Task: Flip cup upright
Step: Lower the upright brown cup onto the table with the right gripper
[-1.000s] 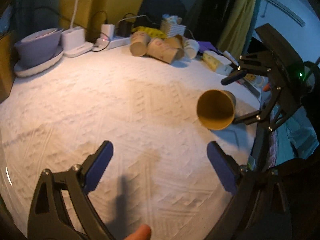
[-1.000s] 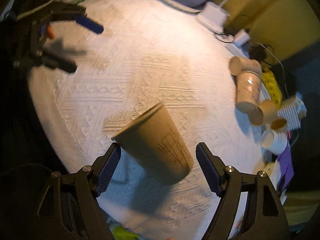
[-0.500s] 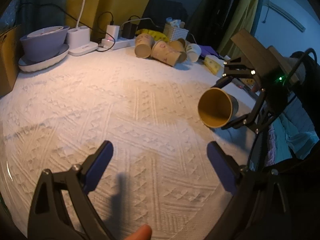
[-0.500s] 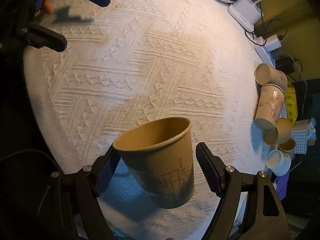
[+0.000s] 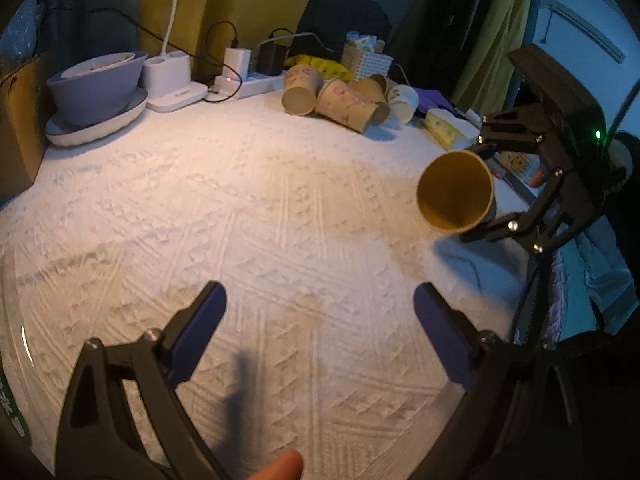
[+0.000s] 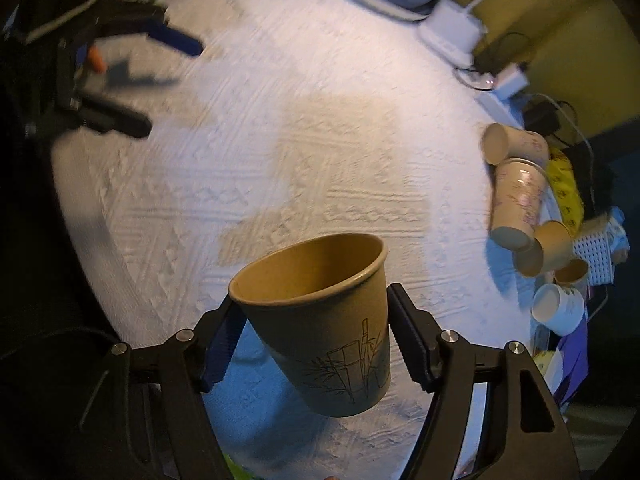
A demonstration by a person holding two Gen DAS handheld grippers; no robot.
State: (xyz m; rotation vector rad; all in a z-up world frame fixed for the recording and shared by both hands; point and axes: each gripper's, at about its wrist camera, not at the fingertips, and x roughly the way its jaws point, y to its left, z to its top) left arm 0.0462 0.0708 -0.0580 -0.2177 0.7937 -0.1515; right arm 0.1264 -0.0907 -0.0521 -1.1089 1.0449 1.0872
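A brown paper cup [image 6: 320, 320] with a bamboo drawing sits between the fingers of my right gripper [image 6: 312, 344], which is shut on it and holds it above the white tablecloth [image 6: 304, 152]. Its mouth points up and away, slightly tilted. In the left wrist view the same cup [image 5: 456, 192] shows its open mouth at the right, held by the right gripper [image 5: 484, 188] near the table's right edge. My left gripper [image 5: 320, 332] is open and empty above the near part of the cloth; it also appears in the right wrist view [image 6: 160, 80] at the far left.
Several paper cups [image 5: 340, 100] lie in a pile at the back of the table. A purple bowl on a plate [image 5: 96, 92], a white charger base [image 5: 172, 84] and a power strip [image 5: 248, 80] stand at the back left. A cardboard box [image 5: 16, 128] is at the left edge.
The right gripper has turned the cup from lying sideways to mouth-up. The left gripper stayed open and has barely moved.
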